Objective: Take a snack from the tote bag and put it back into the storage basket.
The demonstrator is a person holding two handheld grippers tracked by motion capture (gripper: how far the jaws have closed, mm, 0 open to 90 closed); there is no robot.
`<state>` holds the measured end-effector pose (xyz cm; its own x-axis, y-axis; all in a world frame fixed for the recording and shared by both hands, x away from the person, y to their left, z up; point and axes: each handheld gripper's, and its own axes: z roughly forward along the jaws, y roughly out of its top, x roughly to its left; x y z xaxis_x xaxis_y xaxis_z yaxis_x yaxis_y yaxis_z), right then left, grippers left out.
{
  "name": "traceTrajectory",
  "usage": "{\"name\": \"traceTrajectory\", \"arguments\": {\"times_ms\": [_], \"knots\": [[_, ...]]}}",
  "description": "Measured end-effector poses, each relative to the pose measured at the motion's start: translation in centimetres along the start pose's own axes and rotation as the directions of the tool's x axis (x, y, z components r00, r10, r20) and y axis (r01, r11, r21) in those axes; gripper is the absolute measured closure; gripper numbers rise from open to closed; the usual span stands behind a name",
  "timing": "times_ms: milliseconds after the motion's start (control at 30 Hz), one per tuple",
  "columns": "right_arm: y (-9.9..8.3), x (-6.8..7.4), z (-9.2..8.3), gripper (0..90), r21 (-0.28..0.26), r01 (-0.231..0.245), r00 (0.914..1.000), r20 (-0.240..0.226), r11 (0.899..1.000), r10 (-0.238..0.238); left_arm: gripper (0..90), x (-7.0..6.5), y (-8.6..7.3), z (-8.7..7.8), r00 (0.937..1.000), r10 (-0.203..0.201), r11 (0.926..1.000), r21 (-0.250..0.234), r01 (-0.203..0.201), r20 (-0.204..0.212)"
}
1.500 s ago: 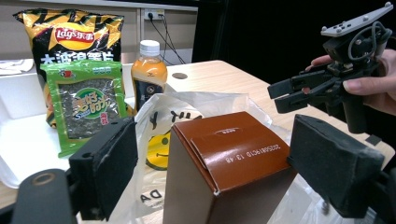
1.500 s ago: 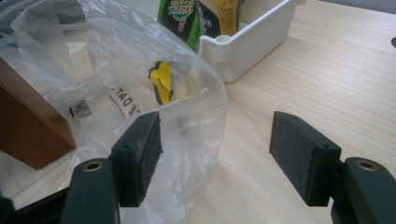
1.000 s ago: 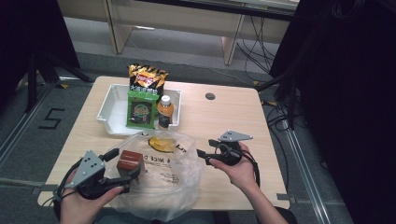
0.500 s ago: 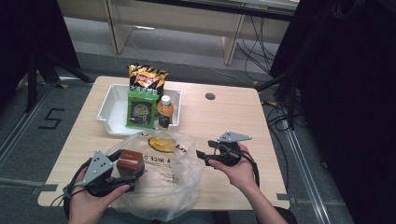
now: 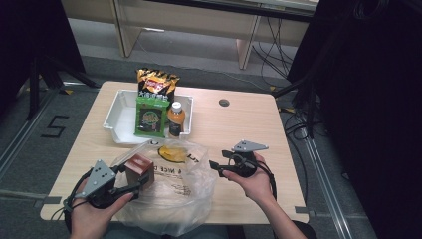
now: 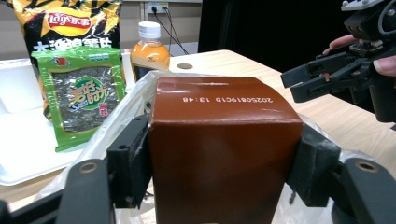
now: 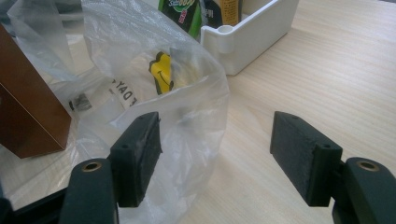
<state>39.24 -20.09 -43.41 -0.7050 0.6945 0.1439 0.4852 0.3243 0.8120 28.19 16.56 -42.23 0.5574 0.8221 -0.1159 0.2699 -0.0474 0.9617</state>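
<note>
Jaws of left gripper [image 5: 130,185] just closed, now clamping brown box [image 5: 139,169]

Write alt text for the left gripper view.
The left gripper has just closed its black jaws on a brown carton over a clear plastic bag. Behind stand a green seaweed packet, a chips bag and an orange bottle.

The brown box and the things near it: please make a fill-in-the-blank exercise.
1. The left tool grips a ____ box.
2. The box sits on a clear plastic ____.
3. The bottle stands in a ____ tray.
4. The right tool has its jaws ____.

Missing words: brown; bag; white; open
</note>
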Motion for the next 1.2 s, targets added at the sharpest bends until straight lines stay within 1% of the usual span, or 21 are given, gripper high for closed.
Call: {"name": "traceTrajectory", "arguments": {"times_ms": [33,67,100,133,167,233,300,400,433,500,533,567,600,633,700,733,767,800,867,967,1200], "knots": [[0.0,0.0,0.1,34.4,-0.003,0.003,1.0,-0.003,1.0,-0.003,33.1,0.0,0.0,0.0,1.0,0.001,1.0,0.001,-0.001,0.002],[0.0,0.1,0.1,34.4,0.0,-0.007,1.0,-0.006,1.0,0.007,32.1,0.1,0.0,0.1,0.9998,0.001,1.0,0.003,-0.001,0.017],[0.0,0.1,0.1,34.4,0.0,-0.007,1.0,-0.006,1.0,0.007,29.9,0.1,0.0,0.1,0.9998,0.001,1.0,0.003,-0.001,0.017],[0.0,0.1,0.1,34.3,0.001,-0.008,1.0,-0.005,1.0,0.008,29.9,0.1,-0.1,0.2,0.9998,-0.011,0.9999,0.001,0.011,0.018],[0.0,0.2,0.0,34.3,0.003,-0.016,0.9998,-0.006,1.0,0.016,24.1,0.2,-0.1,0.4,0.9997,-0.013,0.9999,0.009,0.013,0.022],[0.0,0.1,0.1,34.3,-0.004,-0.005,1.0,-0.006,1.0,0.005,22.5,0.2,-0.2,0.5,0.9995,-0.017,0.9999,0.002,0.017,0.026],[0.0,0.1,0.1,34.3,-0.004,-0.003,1.0,-0.005,1.0,0.003,21.7,0.0,-0.1,0.7,0.9998,0.003,1.0,0.009,-0.003,0.022],[-0.1,0.2,0.1,34.3,-0.004,-0.011,0.9999,-0.007,1.0,0.011,20.8,-0.2,0.0,0.8,0.9996,0.019,0.9997,0.014,-0.02,0.018],[-0.1,0.2,0.2,34.3,-0.009,-0.01,0.9999,-0.013,1.0,0.01,21.0,-0.2,0.1,0.9,0.9994,0.031,0.9995,0.011,-0.031,0.016],[-0.1,0.2,0.2,34.3,-0.008,-0.009,0.9999,-0.013,1.0,0.009,22.9,-0.2,0.1,1.0,0.9993,0.037,0.9992,0.015,-0.038,0.007],[-0.1,0.2,0.2,34.3,-0.009,-0.012,0.9998,-0.014,1.0,0.012,26.9,-0.2,0.1,1.0,0.9993,0.035,0.9993,0.013,-0.035,0.011],[-0.1,-0.1,0.2,34.3,-0.015,0.005,0.9999,-0.013,1.0,-0.006,28.7,-0.1,0.1,1.0,0.9992,0.036,0.9994,0.002,-0.036,0.016],[-0.1,0.1,0.2,34.3,-0.007,-0.01,0.9999,-0.013,1.0,0.01,30.5,-0.1,0.1,1.0,0.9992,0.036,0.9994,0.002,-0.036,0.016],[-0.1,0.1,0.1,34.3,-0.003,-0.021,0.9996,-0.017,1.0,0.021,33.0,0.0,0.1,0.9,0.9993,0.035,0.9993,-0.014,-0.035,0.012],[-0.2,0.2,0.1,34.3,-0.004,-0.025,0.9996,-0.01,1.0,0.025,34.5,0.0,0.1,0.9,0.9994,0.031,0.9995,-0.011,-0.031,0.011],[-0.2,0.2,0.2,34.3,0.003,-0.014,0.9999,-0.009,1.0,0.014,35.0,0.1,0.1,0.7,0.9995,0.032,0.9995,-0.005,-0.032,0.005],[-0.2,0.2,0.2,34.3,-0.006,-0.012,0.9999,0.001,1.0,0.012,35.5,0.2,0.1,0.6,0.9995,0.031,0.9995,-0.007,-0.031,0.005],[-0.1,0.0,0.2,34.3,0.003,0.003,1.0,-0.007,1.0,-0.003,35.8,0.3,0.1,0.6,0.9996,0.028,0.9996,-0.011,-0.028,0.006],[-0.1,0.1,0.2,34.3,0.004,0.003,1.0,-0.007,1.0,-0.003,36.0,0.4,0.1,0.7,0.9997,0.022,0.9996,-0.02,-0.021,0.015],[-0.1,0.0,0.2,34.4,0.005,0.003,1.0,-0.001,1.0,-0.003,36.3,0.5,0.2,0.5,0.9998,0.02,0.9996,-0.022,-0.02,0.009],[-0.1,0.0,0.2,34.4,-0.008,0.001,1.0,0.007,1.0,-0.001,36.3,0.5,0.9,0.2,0.9996,0.023,0.9979,-0.062,-0.022,0.014]]}}
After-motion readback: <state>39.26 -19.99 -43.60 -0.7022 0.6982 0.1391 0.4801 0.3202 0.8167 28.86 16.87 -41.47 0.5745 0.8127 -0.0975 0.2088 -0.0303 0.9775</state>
